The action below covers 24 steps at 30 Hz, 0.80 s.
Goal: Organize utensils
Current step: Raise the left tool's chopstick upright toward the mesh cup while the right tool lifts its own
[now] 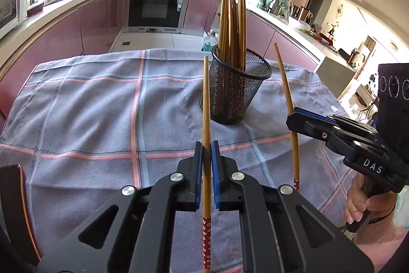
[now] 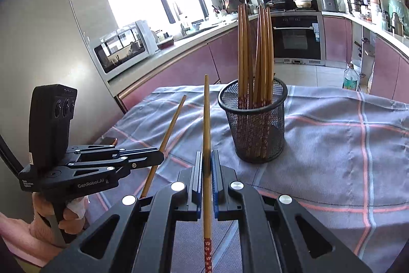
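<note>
Left claw (image 1: 207, 155) clamps chopstick (image 1: 206, 104) tip-up | right claw (image 2: 207, 165) clamps another (image 2: 206, 119) | both aimed for my drop into cup (image 1: 240, 91).

Left wrist view: sits behind left gripper (image 1: 207, 152), looks forward and down over checked cloth (image 1: 89, 106), close in. Faces oven wall; right gripper (image 1: 294, 117) at right edge.

Right wrist view: behind right gripper (image 2: 207, 163), same tilt, facing window corner; left gripper (image 2: 159, 157) at left edge.

Shared: mesh cup (image 1: 237, 94) (image 2: 255, 129), cloth (image 2: 332, 140), oven.
</note>
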Tool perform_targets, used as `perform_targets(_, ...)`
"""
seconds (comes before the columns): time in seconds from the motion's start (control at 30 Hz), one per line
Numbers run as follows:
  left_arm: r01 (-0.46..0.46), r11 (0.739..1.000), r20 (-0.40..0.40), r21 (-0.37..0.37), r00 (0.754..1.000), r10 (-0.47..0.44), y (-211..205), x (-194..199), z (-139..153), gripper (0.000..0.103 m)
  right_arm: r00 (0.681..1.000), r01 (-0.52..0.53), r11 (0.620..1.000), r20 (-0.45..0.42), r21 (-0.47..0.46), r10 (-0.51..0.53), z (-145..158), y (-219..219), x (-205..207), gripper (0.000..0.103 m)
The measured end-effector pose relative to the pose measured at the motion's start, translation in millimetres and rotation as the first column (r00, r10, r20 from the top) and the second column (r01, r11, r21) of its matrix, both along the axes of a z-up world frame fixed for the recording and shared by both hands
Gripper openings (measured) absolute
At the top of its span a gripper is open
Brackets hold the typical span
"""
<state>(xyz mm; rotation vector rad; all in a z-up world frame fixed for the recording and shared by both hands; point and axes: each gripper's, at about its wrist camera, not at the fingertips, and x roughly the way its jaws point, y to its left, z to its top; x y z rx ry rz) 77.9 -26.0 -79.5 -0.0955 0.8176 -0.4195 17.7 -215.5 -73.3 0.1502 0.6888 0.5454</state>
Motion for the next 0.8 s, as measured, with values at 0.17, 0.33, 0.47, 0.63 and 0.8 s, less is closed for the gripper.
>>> perform_targets(0.17,0.005,1.0,0.02,-0.023,1.0,-0.005,2,-4,9,0.008,1.0,0.005,1.0,0.023,0.009,-0.005,6,-2,-1,0.005)
perform_targets(0.33,0.005,0.999,0.035,-0.045,0.999,-0.004,5,-7,16,0.008,0.999,0.013,1.0,0.04,0.02,-0.013,12,-4,-2,0.005)
perform_targets(0.47,0.006,0.998,0.052,-0.058,0.999,-0.003,7,-10,21,0.008,0.998,0.014,1.0,0.056,0.026,-0.015,17,-7,-3,0.005)
perform_targets(0.63,0.006,0.997,0.069,-0.081,0.998,0.0,13,-12,28,0.008,0.997,0.014,0.999,0.077,0.032,-0.016,23,-6,-4,0.005)
perform_targets(0.8,0.005,0.995,0.085,-0.098,0.996,0.003,15,-16,36,0.008,0.996,0.017,0.999,0.089,0.038,-0.02,25,-6,-3,0.005)
